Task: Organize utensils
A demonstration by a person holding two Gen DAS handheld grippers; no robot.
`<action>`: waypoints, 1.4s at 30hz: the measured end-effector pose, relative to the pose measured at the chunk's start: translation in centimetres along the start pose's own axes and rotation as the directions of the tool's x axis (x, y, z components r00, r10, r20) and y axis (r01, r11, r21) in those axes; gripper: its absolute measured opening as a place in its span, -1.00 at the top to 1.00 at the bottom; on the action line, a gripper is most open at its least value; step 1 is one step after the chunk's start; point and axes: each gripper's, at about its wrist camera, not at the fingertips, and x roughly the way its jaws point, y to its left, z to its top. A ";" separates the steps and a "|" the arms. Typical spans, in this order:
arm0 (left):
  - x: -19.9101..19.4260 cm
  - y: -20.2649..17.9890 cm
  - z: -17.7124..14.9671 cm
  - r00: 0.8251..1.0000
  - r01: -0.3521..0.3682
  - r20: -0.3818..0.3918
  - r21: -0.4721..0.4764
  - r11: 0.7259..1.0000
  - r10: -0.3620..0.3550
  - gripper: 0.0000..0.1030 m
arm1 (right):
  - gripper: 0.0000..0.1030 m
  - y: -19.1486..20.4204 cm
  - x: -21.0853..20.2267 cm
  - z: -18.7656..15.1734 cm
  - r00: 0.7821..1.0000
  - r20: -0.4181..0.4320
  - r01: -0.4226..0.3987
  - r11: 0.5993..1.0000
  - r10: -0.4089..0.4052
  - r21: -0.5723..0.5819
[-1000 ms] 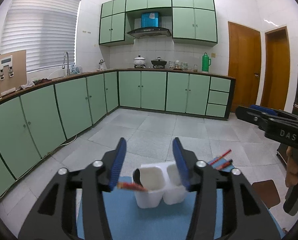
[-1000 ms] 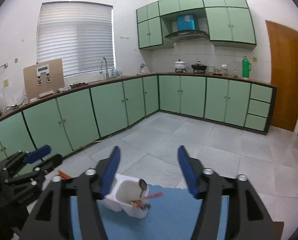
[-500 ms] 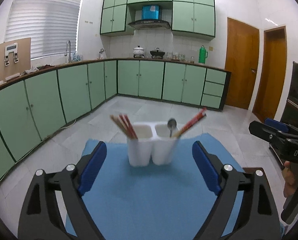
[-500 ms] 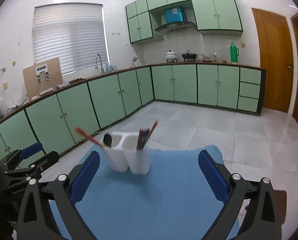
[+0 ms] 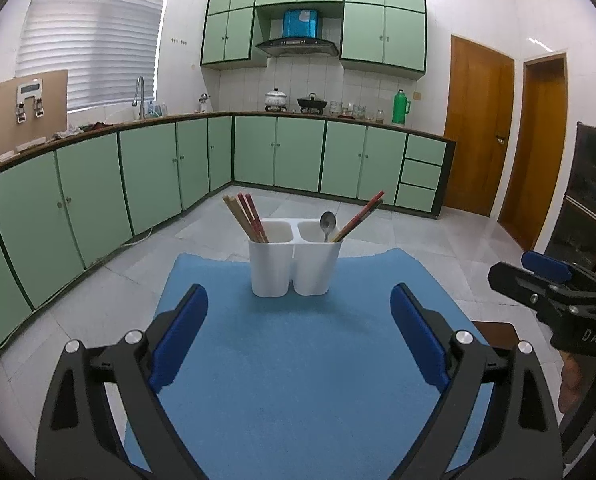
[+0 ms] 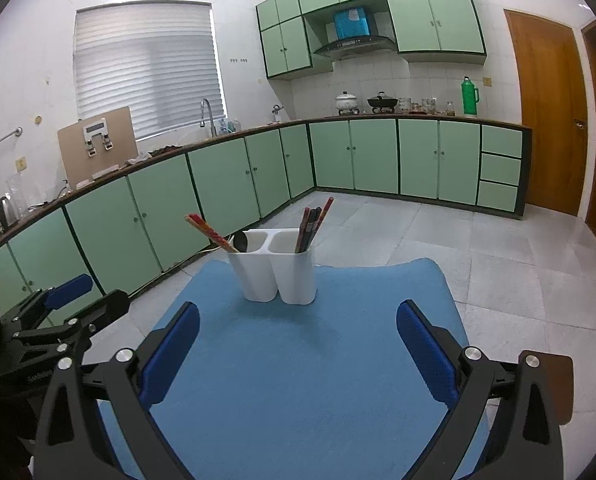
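Left wrist view: the left gripper (image 5: pixel 299 336) hangs with jaws spread wide and nothing between them, above the near half of the blue mat (image 5: pixel 305 376).
Right gripper: the right gripper (image 6: pixel 298 344) is likewise spread wide and empty; in the left view it shows at the right edge, off the mat's right side.
Holder: a white two-compartment utensil holder (image 5: pixel 296 262) stands upright near the far edge of the mat, about midway between its left and right edges.
Contents, left view: a bundle of chopsticks (image 5: pixel 245 218) leans left out of the left compartment; a metal spoon (image 5: pixel 328 225) and a red chopstick pair (image 5: pixel 359 216) leaning right sit in the right compartment.
Key relation: the holder lies straight ahead of both grippers, well apart from the fingertips; the utensils' long axes run steeply upward, tilted outward. Neither gripper looks clearly nearer.
Loose utensils: none visible on the mat, so the sorting looks largely done, by my reading.
Materials: the holder is smooth, matte plastic with rounded corners; the chopsticks are thin lacquered sticks, the spoon is polished; the mat looks like soft foam or cloth.
Risk: the light holder would likely tip if a leaning stick were nudged sideways.
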 end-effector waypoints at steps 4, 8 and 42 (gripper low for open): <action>-1.5 -0.3 0.3 1.000 -0.003 0.021 0.005 1.000 0.003 -0.74 | -0.88 0.5 -1.3 0.0 1.000 0.022 0.006 1.000 -0.005 -0.016; -2.8 -0.5 0.7 0.999 -0.003 0.045 0.009 1.000 0.002 -0.74 | -0.88 0.9 -2.5 0.3 0.999 0.043 0.010 0.999 -0.009 -0.035; -7.1 -1.3 0.8 0.991 -0.007 0.131 0.030 1.000 0.003 -0.76 | -0.88 3.1 -6.0 0.4 0.994 0.109 0.005 0.995 0.006 -0.102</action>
